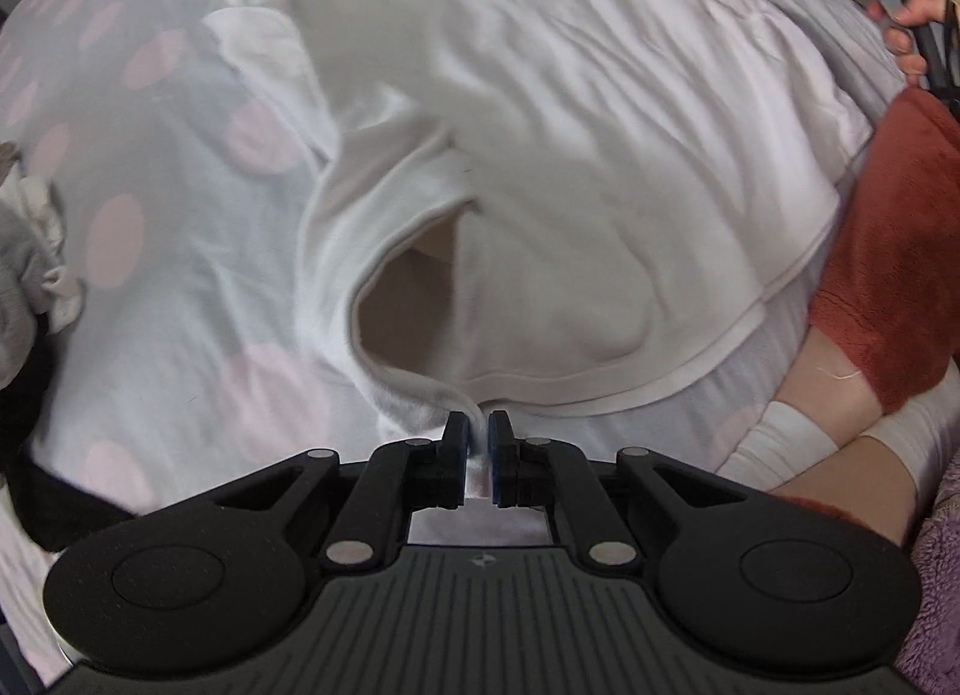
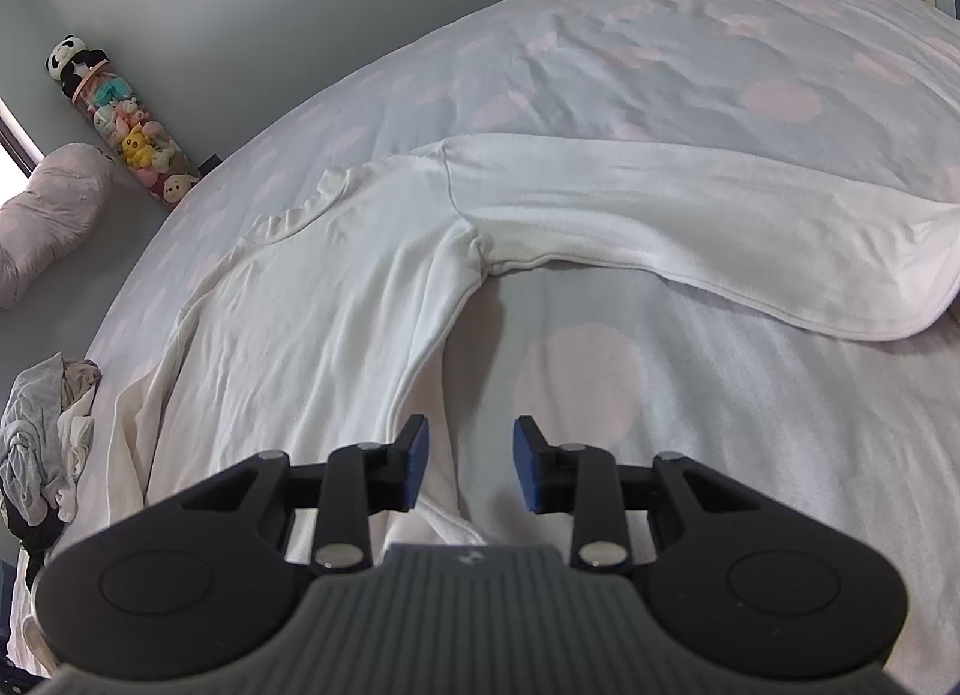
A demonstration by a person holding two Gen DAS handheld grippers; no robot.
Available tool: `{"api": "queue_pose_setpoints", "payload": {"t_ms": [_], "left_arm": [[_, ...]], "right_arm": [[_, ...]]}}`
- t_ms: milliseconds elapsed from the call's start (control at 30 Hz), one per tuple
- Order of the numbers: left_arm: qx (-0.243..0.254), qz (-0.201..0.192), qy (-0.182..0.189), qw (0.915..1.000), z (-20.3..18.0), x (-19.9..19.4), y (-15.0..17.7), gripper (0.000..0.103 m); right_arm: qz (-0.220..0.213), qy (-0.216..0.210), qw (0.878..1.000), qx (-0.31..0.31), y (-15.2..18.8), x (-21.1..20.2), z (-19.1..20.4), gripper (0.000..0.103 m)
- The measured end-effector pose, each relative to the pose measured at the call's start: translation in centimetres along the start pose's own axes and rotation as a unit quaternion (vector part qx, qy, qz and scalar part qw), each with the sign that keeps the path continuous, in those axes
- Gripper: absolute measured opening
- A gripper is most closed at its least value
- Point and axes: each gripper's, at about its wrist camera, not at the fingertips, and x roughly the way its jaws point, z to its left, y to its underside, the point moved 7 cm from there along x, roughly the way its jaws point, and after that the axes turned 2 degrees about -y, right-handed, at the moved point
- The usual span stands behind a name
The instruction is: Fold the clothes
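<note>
The left tool (image 1: 478, 443) pinches what looks like the shirt's (image 1: 540, 155) cuff over the bed (image 1: 150, 275); the right tool (image 2: 470, 464) gapes, gripping nothing.

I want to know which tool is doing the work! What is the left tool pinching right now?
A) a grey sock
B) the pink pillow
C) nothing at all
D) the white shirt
D: in the left wrist view the left tool is shut on a bunched fold of the white shirt, which spreads out over the spotted bedsheet.
</note>
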Motion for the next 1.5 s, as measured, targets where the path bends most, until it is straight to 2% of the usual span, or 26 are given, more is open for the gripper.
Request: {"api": "queue_pose_setpoints", "payload": {"t_ms": [100,267,433,567,733,933,1000,1067,1167,1233,1267,1300,1400,1500], "left_arm": [[0.007,-0.019,0.027,0.9994,-1.8,0.3,-1.0,0.004],[0.03,-0.015,0.023,0.9992,-3.1,1.1,-1.5,0.004],[0.017,-0.046,0.029,0.9984,-1.9,-1.2,-1.4,0.014],[-0.025,-0.076,-0.003,0.9968,1.5,-3.7,-1.6,0.014],[-0.114,-0.081,-0.054,0.9888,7.0,-3.1,-0.9,0.015],[-0.197,-0.071,-0.049,0.9766,10.3,0.6,-0.7,0.03],[-0.215,-0.069,-0.051,0.9729,10.9,1.8,-1.2,0.04],[-0.229,-0.046,-0.051,0.971,11.1,3.2,-1.5,0.042],[-0.25,-0.006,-0.046,0.9671,11.0,5.3,-1.7,0.042],[-0.246,-0.009,-0.046,0.9681,10.7,5.3,-2.0,0.037],[-0.244,-0.012,-0.047,0.9687,10.5,5.3,-2.1,0.024],[-0.245,-0.02,-0.046,0.9682,10.5,4.8,-2.2,0.013],[-0.248,-0.05,-0.056,0.9658,11.0,2.7,-2.2,0.012],[-0.263,-0.088,-0.08,0.9574,12.8,-0.9,-2.3,0.012]], "right_arm": [[0.0,0.0,1.0,0.0,-0.1,0.0,-0.1,0.035],[0.0,0.0,1.0,0.002,0.0,0.0,0.0,0.035],[-0.001,-0.003,1.0,0.004,-0.1,0.0,-0.1,0.035],[0.001,-0.005,1.0,0.0,-0.2,-0.1,-0.5,0.035],[-0.001,-0.006,1.0,0.001,-0.1,-0.3,-0.4,0.035],[0.001,-0.005,1.0,0.0,-0.1,-0.2,-0.3,0.035],[0.001,-0.004,1.0,-0.001,-0.1,-0.2,-0.2,0.035],[0.002,-0.004,1.0,-0.001,-0.1,-0.2,-0.2,0.035],[0.003,-0.003,1.0,0.002,-0.1,-0.1,-0.3,0.035],[0.004,-0.002,1.0,0.004,-0.1,0.1,-0.3,0.035],[0.005,-0.001,1.0,0.004,-0.1,0.1,-0.3,0.035],[0.006,-0.001,1.0,0.004,-0.1,0.2,-0.2,0.035],[0.009,0.0,1.0,0.004,0.0,0.4,-0.2,0.035],[0.009,-0.001,1.0,0.002,-0.1,0.4,-0.3,0.035]]}}
